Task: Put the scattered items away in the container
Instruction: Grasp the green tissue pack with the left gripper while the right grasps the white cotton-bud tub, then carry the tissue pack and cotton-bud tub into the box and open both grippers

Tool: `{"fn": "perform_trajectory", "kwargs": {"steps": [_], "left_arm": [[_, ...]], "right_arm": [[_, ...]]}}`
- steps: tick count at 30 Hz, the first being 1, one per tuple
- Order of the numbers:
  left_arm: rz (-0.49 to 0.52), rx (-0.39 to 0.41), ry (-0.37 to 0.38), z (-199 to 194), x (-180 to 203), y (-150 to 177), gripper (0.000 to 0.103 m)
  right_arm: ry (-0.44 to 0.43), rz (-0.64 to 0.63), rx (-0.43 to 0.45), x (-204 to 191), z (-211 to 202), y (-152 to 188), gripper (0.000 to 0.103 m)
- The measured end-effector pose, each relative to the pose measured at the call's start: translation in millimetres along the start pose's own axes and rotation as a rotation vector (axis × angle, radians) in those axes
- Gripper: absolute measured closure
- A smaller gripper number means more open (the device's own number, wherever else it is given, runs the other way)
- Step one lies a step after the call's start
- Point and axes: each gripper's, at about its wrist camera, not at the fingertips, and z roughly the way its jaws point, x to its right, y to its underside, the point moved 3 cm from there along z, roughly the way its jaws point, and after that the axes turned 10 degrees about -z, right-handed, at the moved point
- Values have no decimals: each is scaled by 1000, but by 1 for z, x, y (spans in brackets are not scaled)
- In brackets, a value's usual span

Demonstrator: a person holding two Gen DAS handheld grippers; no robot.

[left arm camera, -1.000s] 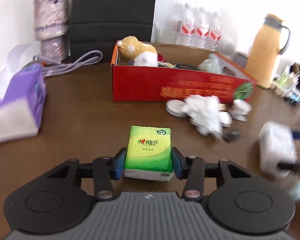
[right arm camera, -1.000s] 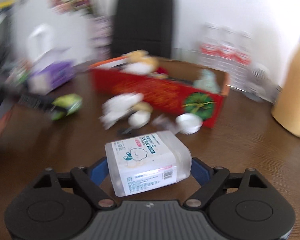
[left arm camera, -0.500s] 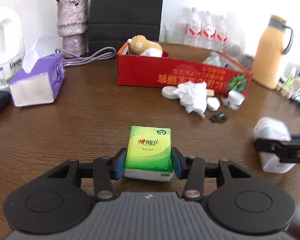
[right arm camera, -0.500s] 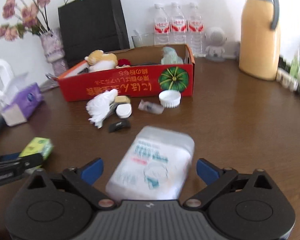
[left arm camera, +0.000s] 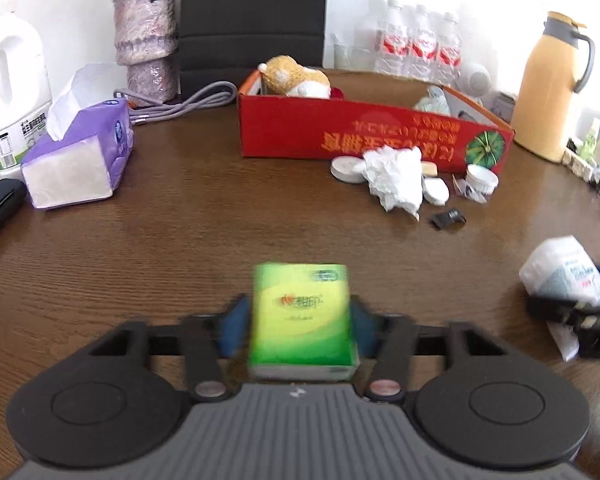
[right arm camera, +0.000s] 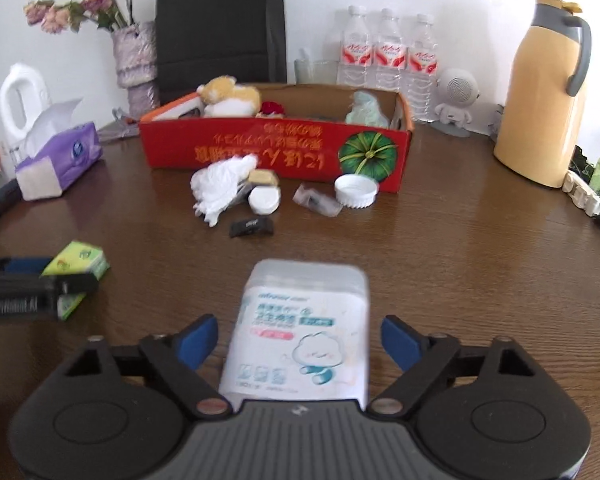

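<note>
Both tools loaded up, red box at 12 o'clock
Left tool (left arm camera: 298,316) clamps the green tissue pack (left arm camera: 302,320); right tool (right arm camera: 298,340) is closing around the cotton swab box (right arm camera: 300,328), pads not touching yet.

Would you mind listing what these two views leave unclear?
- Red box floor, both views: hidden by its front wall and the plush toy.
- Green tissue pack print, left view: blurred.
- Small clear packet, right view: contents too small.
- White tub, left view: partly hidden by the right gripper, whose jaws are closing.
</note>
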Motion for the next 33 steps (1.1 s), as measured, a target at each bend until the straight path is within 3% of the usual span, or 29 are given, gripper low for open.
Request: {"fn": "perform_trajectory", "kwargs": {"steps": [1, 9, 12, 15, 17, 20, 24, 27, 30, 33], "left_arm": [[-13, 10, 13, -3, -1, 0, 57], [-78, 190, 32, -41, 3, -5, 57], [-47, 269, 49, -41, 14, -37, 57], [2, 374, 95, -40, 33, -88, 57], [24, 389, 133, -28, 50, -125, 57], [40, 317, 132, 20, 76, -178, 57], [16, 141, 72, 106, 92, -216, 57], [32, 17, 31, 156, 98, -212, 57], [65, -73, -17, 184, 94, -197, 55], [89, -134, -4, 191, 89, -183, 41]], "right_arm": [[6, -11, -5, -3, 2, 1, 39], [-33, 58, 103, 1, -21, 4, 39], [-26, 73, 186, 14, -33, -21, 39], [-6, 51, 270, 32, -36, -68, 39], [20, 34, 322, 47, -34, -105, 39], [35, 52, 300, 78, -7, -164, 39], [9, 94, 129, 100, 59, -219, 39], [6, 111, -7, 106, 107, -233, 39], [17, 114, -136, 100, 148, -227, 39], [34, 73, -209, 92, 173, -219, 39]]}}
